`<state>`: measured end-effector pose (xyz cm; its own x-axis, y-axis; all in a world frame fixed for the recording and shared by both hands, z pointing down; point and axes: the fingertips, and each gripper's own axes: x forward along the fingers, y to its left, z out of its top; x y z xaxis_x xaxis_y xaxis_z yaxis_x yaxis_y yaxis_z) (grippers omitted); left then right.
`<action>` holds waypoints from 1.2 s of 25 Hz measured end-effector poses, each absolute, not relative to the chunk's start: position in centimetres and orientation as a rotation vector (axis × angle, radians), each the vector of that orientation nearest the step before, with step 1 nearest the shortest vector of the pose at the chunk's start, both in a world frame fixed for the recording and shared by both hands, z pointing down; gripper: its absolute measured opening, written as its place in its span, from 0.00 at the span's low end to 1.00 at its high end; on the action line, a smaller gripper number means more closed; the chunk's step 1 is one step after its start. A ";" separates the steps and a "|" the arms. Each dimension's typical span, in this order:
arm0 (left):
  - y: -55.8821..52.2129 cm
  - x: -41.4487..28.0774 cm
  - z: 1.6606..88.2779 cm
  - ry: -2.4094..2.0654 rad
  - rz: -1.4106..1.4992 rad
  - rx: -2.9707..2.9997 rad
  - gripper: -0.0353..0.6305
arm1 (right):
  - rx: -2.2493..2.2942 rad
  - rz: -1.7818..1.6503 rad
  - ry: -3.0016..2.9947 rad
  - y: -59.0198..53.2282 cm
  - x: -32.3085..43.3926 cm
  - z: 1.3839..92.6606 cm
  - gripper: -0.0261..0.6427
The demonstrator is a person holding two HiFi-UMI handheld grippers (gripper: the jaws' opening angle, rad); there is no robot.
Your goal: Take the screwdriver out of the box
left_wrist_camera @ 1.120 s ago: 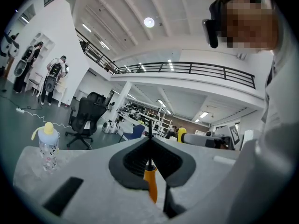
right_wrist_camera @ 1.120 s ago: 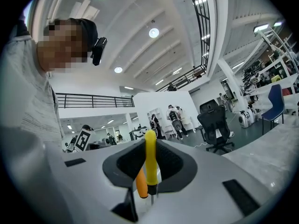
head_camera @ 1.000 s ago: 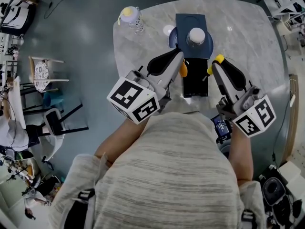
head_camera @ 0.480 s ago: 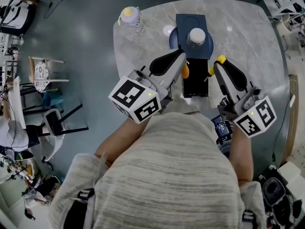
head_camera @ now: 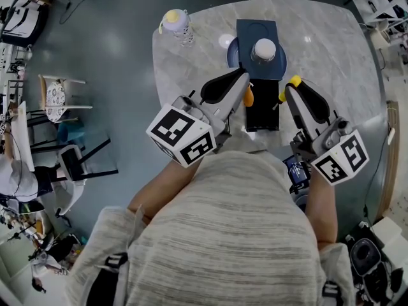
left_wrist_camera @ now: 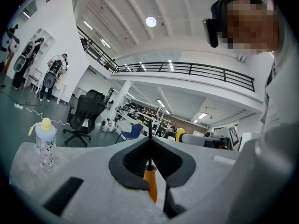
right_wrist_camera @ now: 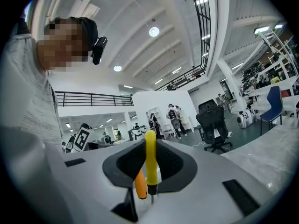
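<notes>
Head view, left to right: a clear bottle (head_camera: 175,23) with a yellow cap stands near the far left edge of the marble table (head_camera: 191,62); the left gripper view shows it too (left_wrist_camera: 45,141), with a black office chair (left_wrist_camera: 86,118) on the floor beyond. The left gripper (head_camera: 244,83) reaches over the table, its marker cube close to the person's grey-striped torso (head_camera: 223,234). In its own view the jaws (left_wrist_camera: 149,146) are closed on the orange-handled screwdriver (left_wrist_camera: 150,183): the thin dark shaft is pinched between the pads and points away from the camera, the handle toward it. From the head view the orange handle (head_camera: 248,96) lies just beside the far left corner of the black box (head_camera: 261,113), outside it. The box sits at the near table edge, between the two grippers. Behind it a round blue plate (head_camera: 237,55) carries a white-lidded cup (head_camera: 263,48), and a dark blue rectangular panel (head_camera: 255,27) lies at the plate's far side. The right gripper (head_camera: 288,89) flanks the box's far right corner; its jaws (right_wrist_camera: 150,148) are clamped on the yellow-handled screwdriver (right_wrist_camera: 150,155), whose handle (head_camera: 294,80) is also clear of the box. An orange handle shows low beside the yellow one in the right gripper view; whether those jaws touch it cannot be told.
</notes>
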<state>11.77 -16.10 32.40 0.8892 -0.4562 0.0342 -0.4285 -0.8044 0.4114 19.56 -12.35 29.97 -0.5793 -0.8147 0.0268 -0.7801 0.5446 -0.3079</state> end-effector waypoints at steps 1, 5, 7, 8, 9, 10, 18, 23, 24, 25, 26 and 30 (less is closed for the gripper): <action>-16.1 11.8 32.4 -0.649 -0.092 2.643 0.09 | -1.376 -0.438 2.656 -12.3 19.6 30.0 0.14; -16.1 11.8 32.5 -0.654 -0.091 2.644 0.09 | -1.371 -0.440 2.663 -12.3 19.5 30.2 0.14; -16.1 11.7 32.5 -0.657 -0.090 2.644 0.09 | -1.368 -0.438 2.667 -12.3 19.4 30.3 0.14; -16.1 11.7 32.6 -0.657 -0.089 2.644 0.09 | -1.368 -0.439 2.668 -12.2 19.4 30.3 0.14; -16.1 11.7 32.6 -0.656 -0.089 2.643 0.09 | -1.369 -0.440 2.668 -12.2 19.4 30.3 0.14; -16.1 11.7 32.5 -0.655 -0.089 2.643 0.09 | -1.369 -0.441 2.667 -12.2 19.4 30.3 0.14; -15.8 11.7 32.3 -0.646 -0.089 2.645 0.09 | -1.367 -0.440 2.671 -11.9 19.1 30.2 0.14; -15.8 11.8 32.3 -0.646 -0.095 2.638 0.09 | -1.367 -0.443 2.675 -11.8 19.2 30.3 0.14; -15.8 11.7 32.3 -0.648 -0.095 2.636 0.09 | -1.369 -0.443 2.677 -11.8 19.2 30.3 0.14; -15.7 11.7 32.3 -0.649 -0.094 2.633 0.09 | -1.370 -0.443 2.679 -11.7 19.1 30.3 0.14; -15.7 11.7 32.3 -0.649 -0.094 2.631 0.09 | -1.370 -0.443 2.680 -11.7 19.1 30.3 0.14; -15.4 11.7 32.2 -0.645 -0.096 2.635 0.09 | -1.367 -0.439 2.682 -11.5 19.0 30.1 0.14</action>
<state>11.70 -15.44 32.20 0.8898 -0.4551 0.0330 -0.4258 -0.8022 0.4186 18.99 -11.51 30.15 -0.5922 -0.8047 0.0416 -0.7760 0.5556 -0.2987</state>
